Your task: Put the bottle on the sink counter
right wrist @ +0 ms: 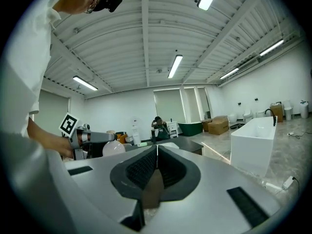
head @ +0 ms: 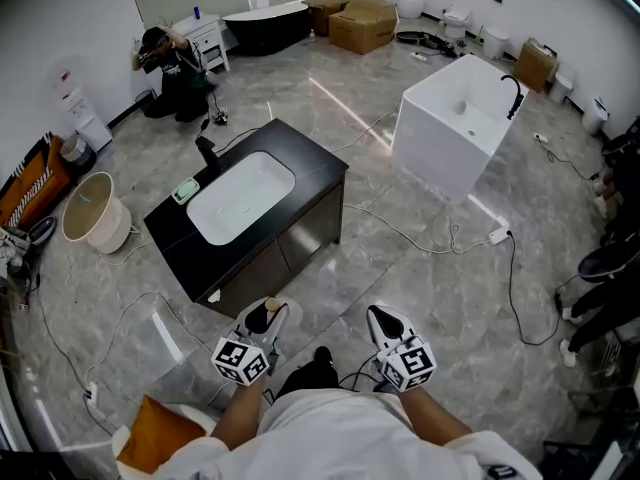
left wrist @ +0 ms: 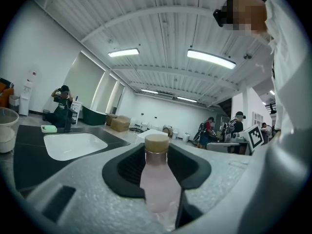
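A pale pink translucent bottle with a tan cap stands between the dark pads of my left gripper, which is shut on it. In the head view that gripper is low in the picture, just short of the near corner of the black sink counter. A white basin and a black faucet sit in the counter. My right gripper is level beside the left one; its jaws meet with nothing between them. In the right gripper view the bottle shows at the left.
A small green item lies by the faucet. A white freestanding tub stands at the right, a pale bucket at the left. Cables run over the grey floor. A person crouches at the far wall, near cardboard boxes.
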`<state>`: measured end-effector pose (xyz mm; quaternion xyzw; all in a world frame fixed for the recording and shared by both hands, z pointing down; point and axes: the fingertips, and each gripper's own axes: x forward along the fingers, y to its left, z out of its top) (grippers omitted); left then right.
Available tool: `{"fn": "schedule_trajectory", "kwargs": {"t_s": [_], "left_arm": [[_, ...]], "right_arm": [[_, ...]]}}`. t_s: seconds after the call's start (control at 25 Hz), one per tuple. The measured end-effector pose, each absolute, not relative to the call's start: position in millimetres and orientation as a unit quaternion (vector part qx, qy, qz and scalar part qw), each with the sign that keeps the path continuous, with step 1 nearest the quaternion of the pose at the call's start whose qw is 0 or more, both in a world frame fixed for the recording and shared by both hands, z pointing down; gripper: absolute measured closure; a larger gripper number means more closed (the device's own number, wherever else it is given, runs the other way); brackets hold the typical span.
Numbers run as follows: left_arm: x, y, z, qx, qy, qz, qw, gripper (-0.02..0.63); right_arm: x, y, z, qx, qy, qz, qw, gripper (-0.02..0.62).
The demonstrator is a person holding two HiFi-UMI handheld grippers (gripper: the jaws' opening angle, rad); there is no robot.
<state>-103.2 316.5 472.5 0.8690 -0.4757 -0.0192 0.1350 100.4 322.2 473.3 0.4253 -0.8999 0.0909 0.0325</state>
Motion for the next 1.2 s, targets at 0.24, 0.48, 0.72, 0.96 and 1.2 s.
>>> {"fn": "schedule_trajectory", "kwargs": {"t_s": [0.24,0.48,0.72,0.96,1.2], "left_arm": [[-113,248,462,0.874,-0.468,-0.017,0.129,0.456],[-121,192,456,0.879,-0.463,-0.005,0.115,0.456],[-121,153,462,0.878,-0.461,0.0,0.126,0.456],[-116,99,470,0.877,-0.464,0.013,0.126,0.456],[-95,25,474,0.868,-0.478,0.024,0.132,0.456]], "right_arm": [[84,258,456,0.415,-0.906,0.077,0.037,0.58],[78,207,449,0.423,-0.903,0.068,0.035,0.58],[81,173,456,0.423,-0.902,0.074,0.038,0.58],[93,112,475,0.426,-0.899,0.092,0.031,0.58],[109,27,480,0.404,-0.909,0.101,0.019,0.58]]}}
